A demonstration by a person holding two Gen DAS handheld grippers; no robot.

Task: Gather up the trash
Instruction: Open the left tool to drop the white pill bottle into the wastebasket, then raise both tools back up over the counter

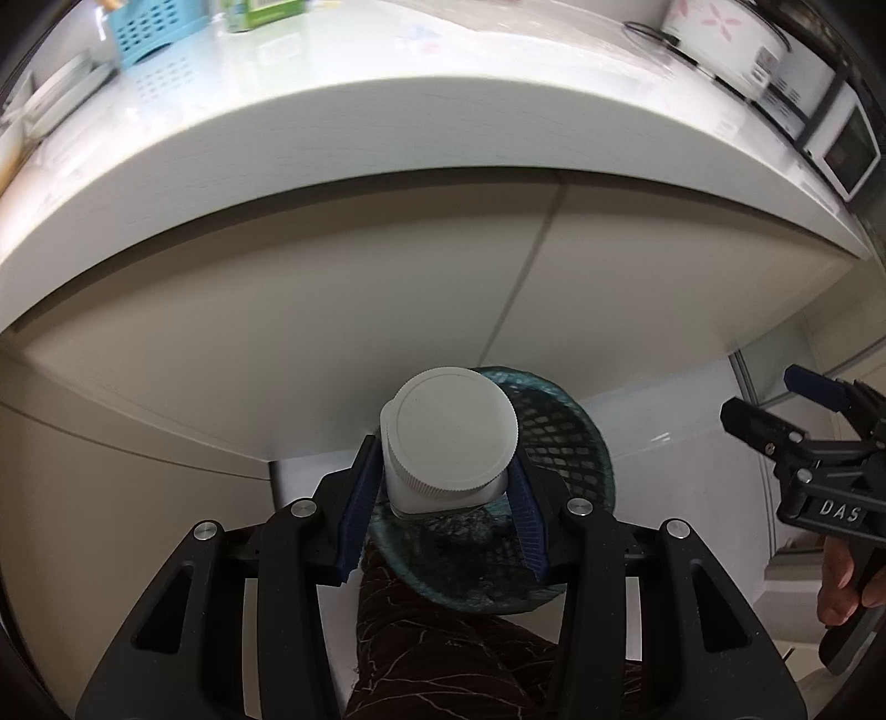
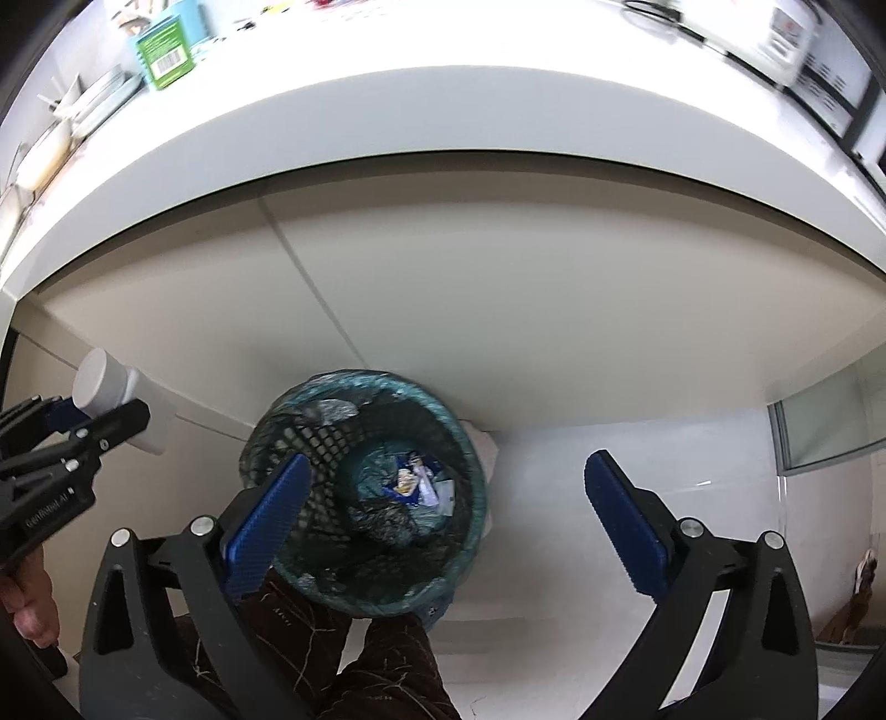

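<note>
My left gripper (image 1: 443, 471) is shut on a white bottle (image 1: 451, 437) with a wide ribbed cap, its blue pads pressing both sides. The bottle hangs over the near-left rim of a black mesh bin (image 1: 565, 443) lined with a green bag. In the right wrist view the bin (image 2: 266, 432) lies straight below, with wrappers (image 2: 421, 482) at its bottom. My right gripper (image 2: 447, 465) stands wide open above the bin with nothing between its fingers; it also shows open in the left wrist view (image 1: 761, 396). The left gripper (image 2: 99, 410) and bottle (image 2: 111, 382) sit left of the bin.
A white counter (image 1: 443, 122) juts out above beige cabinet doors (image 1: 332, 332), close behind the bin. On it stand a blue basket (image 1: 149, 27), a green carton (image 2: 163, 52), a rice cooker (image 1: 720, 39) and a microwave (image 1: 847, 149). A person's leg (image 1: 432, 653) is by the bin on white floor (image 2: 609, 637).
</note>
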